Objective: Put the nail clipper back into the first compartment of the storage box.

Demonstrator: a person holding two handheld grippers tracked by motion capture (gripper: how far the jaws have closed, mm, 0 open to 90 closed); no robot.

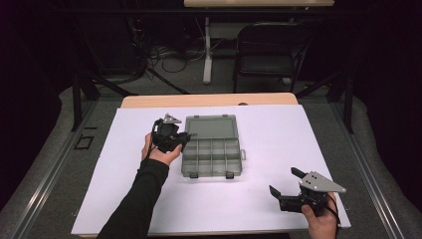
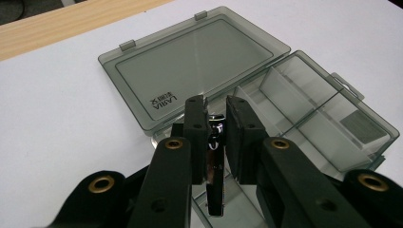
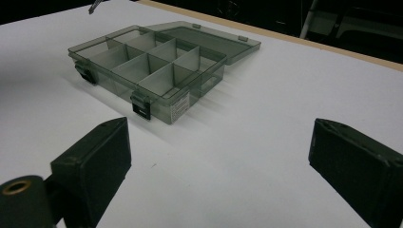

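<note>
Nail clipper [image 2: 215,156] sits clamped in left claw [image 2: 216,111] above organizer box [image 1: 211,147]; next, lower and release. Right claw [image 1: 284,181] gapes empty.

Upside-down "LASIIA" on box lid [image 2: 190,66]

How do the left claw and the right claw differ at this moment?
The left claw is shut on a small shiny metal item; the right claw is open and holds nothing. The left hangs over the open organizer box; the right sits apart from it, above bare white table. Both have black jaws.
</note>
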